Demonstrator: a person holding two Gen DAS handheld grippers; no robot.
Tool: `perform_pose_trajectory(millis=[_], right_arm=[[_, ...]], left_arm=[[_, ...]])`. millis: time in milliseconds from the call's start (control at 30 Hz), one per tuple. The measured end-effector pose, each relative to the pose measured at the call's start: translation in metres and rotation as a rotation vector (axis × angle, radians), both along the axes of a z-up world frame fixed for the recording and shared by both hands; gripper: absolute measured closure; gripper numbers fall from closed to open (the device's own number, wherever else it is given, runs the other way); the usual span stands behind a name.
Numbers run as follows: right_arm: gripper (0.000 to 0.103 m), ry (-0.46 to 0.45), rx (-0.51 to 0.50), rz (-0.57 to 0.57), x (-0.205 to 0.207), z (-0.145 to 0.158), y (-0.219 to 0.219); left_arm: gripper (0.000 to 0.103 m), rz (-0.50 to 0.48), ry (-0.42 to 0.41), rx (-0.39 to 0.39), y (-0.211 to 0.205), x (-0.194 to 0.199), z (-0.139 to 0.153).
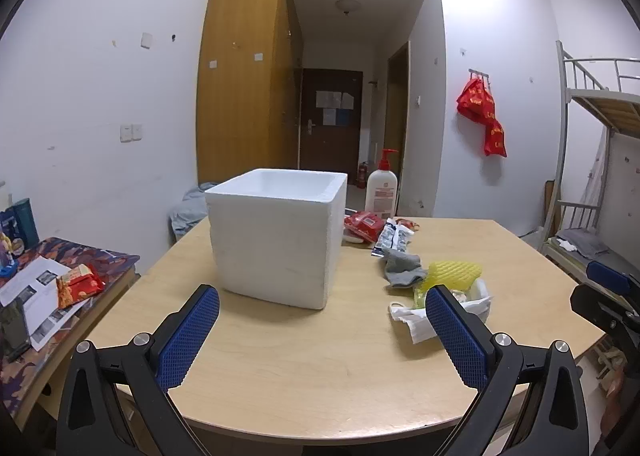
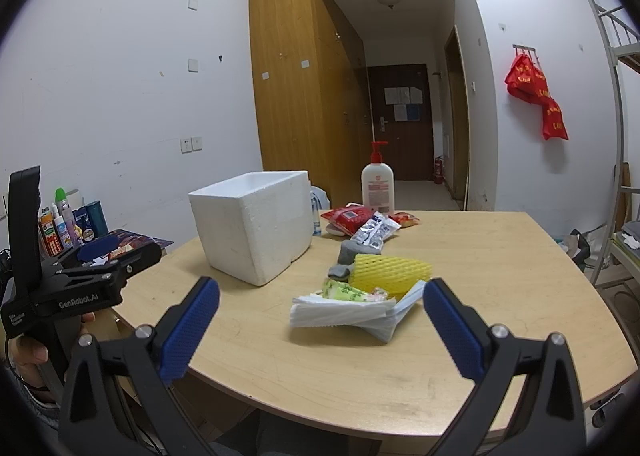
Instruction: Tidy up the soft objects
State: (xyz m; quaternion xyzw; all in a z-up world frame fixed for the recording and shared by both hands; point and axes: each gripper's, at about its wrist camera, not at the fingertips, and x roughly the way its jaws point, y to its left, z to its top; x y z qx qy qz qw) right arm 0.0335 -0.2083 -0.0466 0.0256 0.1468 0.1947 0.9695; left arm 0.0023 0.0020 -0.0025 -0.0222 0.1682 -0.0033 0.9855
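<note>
A white foam box (image 1: 276, 236) (image 2: 256, 224) stands open-topped on the wooden table (image 1: 320, 368) (image 2: 480, 296). To its right lies a row of soft items: a white tissue pack (image 2: 352, 312) (image 1: 416, 322), a yellow foam net (image 2: 390, 270) (image 1: 454, 272), a grey sock (image 2: 348, 256) (image 1: 402, 266), silver sachets (image 2: 374, 234) (image 1: 394, 238) and a red packet (image 2: 348, 216) (image 1: 364, 224). My left gripper (image 1: 322, 298) hovers open over the near table edge, in front of the box. My right gripper (image 2: 320, 292) is open too, just short of the tissue pack, holding nothing.
A white pump bottle (image 2: 378, 184) (image 1: 384, 188) stands at the table's far edge. A low side table (image 1: 52, 288) on the left carries papers, a red snack bag (image 1: 78, 286) and bottles (image 2: 68, 224). A bunk bed frame (image 1: 592, 176) stands at the right.
</note>
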Motion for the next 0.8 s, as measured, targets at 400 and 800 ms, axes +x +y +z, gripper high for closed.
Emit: perform_pose_trajectory(millis=[400,800], right_arm=[[0.000,0.003,0.002,-0.002,0.0012,-0.0017,-0.0008],[0.000,0.005,0.001,0.001,0.0041,0.0001,-0.0016]], left_arm=[[0.000,-0.007,-0.003,0.000,-0.0002,-0.0020,0.0008],[0.000,-0.008,0.010,0.000,0.0004,0.0016,0.0015]])
